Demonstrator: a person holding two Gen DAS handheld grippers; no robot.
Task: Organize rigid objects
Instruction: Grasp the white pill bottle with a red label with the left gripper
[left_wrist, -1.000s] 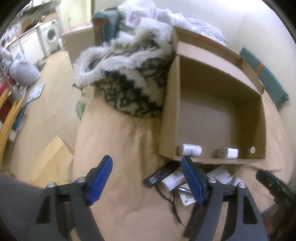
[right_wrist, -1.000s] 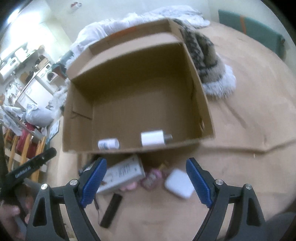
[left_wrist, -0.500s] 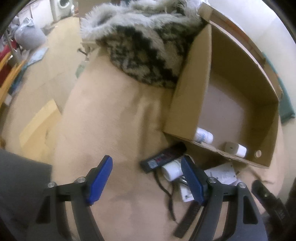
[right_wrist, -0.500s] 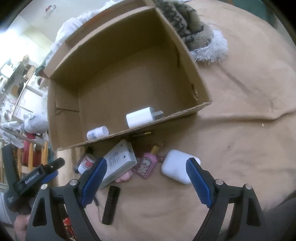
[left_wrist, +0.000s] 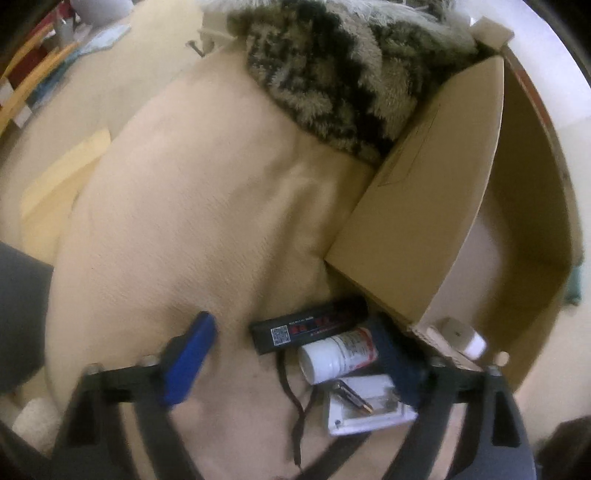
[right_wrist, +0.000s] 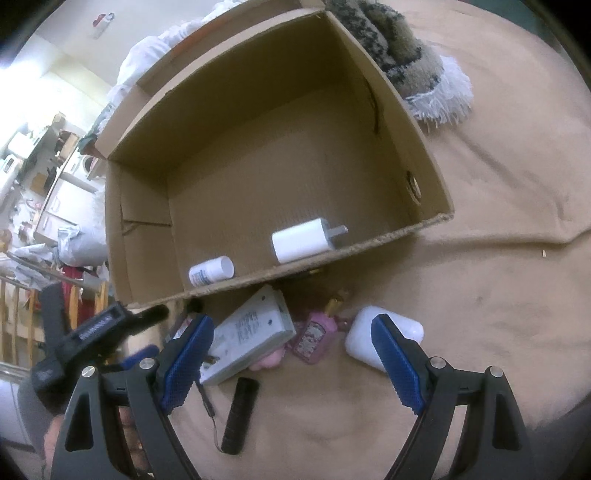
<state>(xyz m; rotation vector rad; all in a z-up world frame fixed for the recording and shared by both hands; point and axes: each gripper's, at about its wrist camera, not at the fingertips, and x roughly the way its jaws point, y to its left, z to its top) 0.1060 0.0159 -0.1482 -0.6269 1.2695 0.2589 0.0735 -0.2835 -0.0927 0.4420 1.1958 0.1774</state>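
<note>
My left gripper (left_wrist: 293, 363) hangs low over a black flat device (left_wrist: 308, 326) and a white bottle with a red label (left_wrist: 338, 354). Both lie between its opening jaws, and no pad presses on them. A white flat box (left_wrist: 369, 406) lies just below the bottle. My right gripper (right_wrist: 291, 363) is open above the same white flat box (right_wrist: 251, 339), a pink bottle (right_wrist: 314, 338), a white earbud case (right_wrist: 384, 332) and a black cylinder (right_wrist: 240, 415). The cardboard box (right_wrist: 424, 155) holds a white charger (right_wrist: 306, 240) and a small white bottle (right_wrist: 210, 271).
Everything rests on a tan blanket (left_wrist: 184, 221). A furry patterned garment (left_wrist: 343, 74) lies against the box's far side. A thin black cord (left_wrist: 295, 406) trails from the pile. The left tool's black body (right_wrist: 96, 328) shows at the left of the right wrist view.
The left gripper has sunk toward the pile and rolled, and its jaws have widened. The right gripper has dropped slightly, so the items look nearer.
</note>
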